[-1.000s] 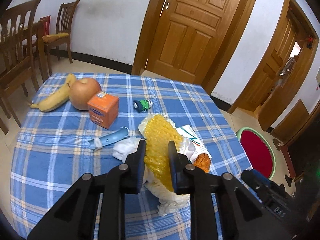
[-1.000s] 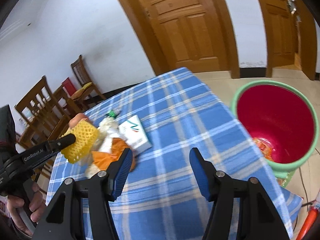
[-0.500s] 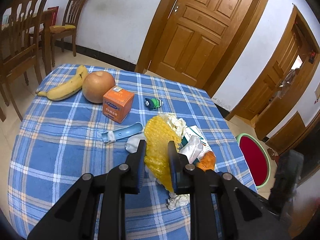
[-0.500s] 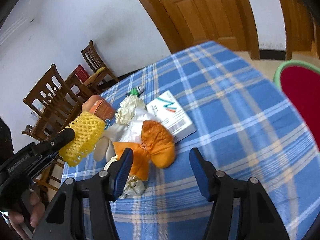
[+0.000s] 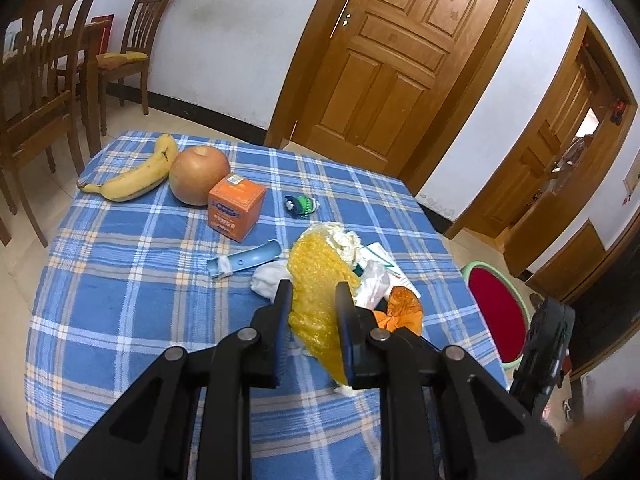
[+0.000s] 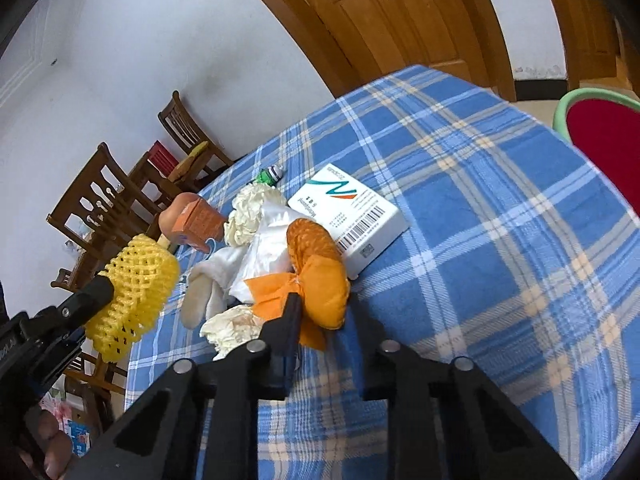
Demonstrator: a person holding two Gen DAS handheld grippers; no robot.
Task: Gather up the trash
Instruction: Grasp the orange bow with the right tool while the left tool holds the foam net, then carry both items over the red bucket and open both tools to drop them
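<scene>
My left gripper is shut on a yellow foam fruit net, held above the table; the net also shows in the right wrist view. My right gripper is open, its fingers on either side of an orange peel in the trash pile. The pile holds white tissues, a white plastic wrapper, a white flat box and a crumpled tissue. A red bin with a green rim stands on the floor to the right of the table, also in the right wrist view.
On the blue plaid tablecloth lie a banana, an apple, an orange carton, a blue plastic piece and a small green wrapper. Wooden chairs stand at the left. Wooden doors are behind.
My right gripper swung left from the bin side to the trash pile and now straddles the orange peel. My left gripper rose higher with the yellow net.
</scene>
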